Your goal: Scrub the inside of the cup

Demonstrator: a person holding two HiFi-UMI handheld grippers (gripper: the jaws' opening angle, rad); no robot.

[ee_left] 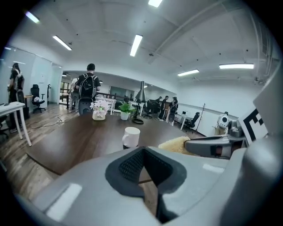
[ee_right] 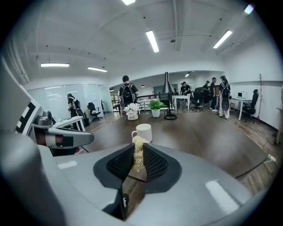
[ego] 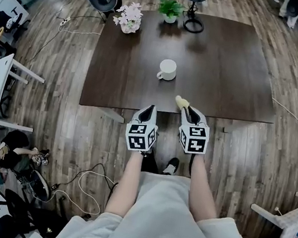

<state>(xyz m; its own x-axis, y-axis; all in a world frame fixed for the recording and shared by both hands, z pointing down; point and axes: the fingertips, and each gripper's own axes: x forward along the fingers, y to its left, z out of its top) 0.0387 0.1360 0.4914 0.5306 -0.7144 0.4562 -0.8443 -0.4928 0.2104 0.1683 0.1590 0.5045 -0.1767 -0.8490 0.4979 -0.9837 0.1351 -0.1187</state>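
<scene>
- Head view: cup [ego: 167,69] upright mid-table [ego: 230,73], handle to near-left, nothing touching it. L gripper [ego: 148,109] & R gripper [ego: 193,113] sit side by side over near table edge, well short of cup. Yellowish scrubber [ego: 182,101] pokes out of R gripper's tip.
- L gripper view: jaws closed tip to tip, nothing betw. them. Cup [ee_left: 131,136] ahead on table, apart from the jaws. R gripper w/ scrubber shows at frame right.
- R gripper view: jaws narrow, pinching scrubber [ee_right: 138,150]. Cup [ee_right: 142,131] straight ahead, just past the tuft in line of sight.
- Progress (judged): tool in hand, that's all. Scrubbing not yet started. Left to do: reach cup, prob. steady it w/ L gripper, get scrubber inside, work wall & bottom.
- Hard to tell: cup's inside not seen from either gripper view and too small in head view, so dirty/clean and wet/dry unkn. Scrubber's full shape is hidden betw. the pads.
</scene>
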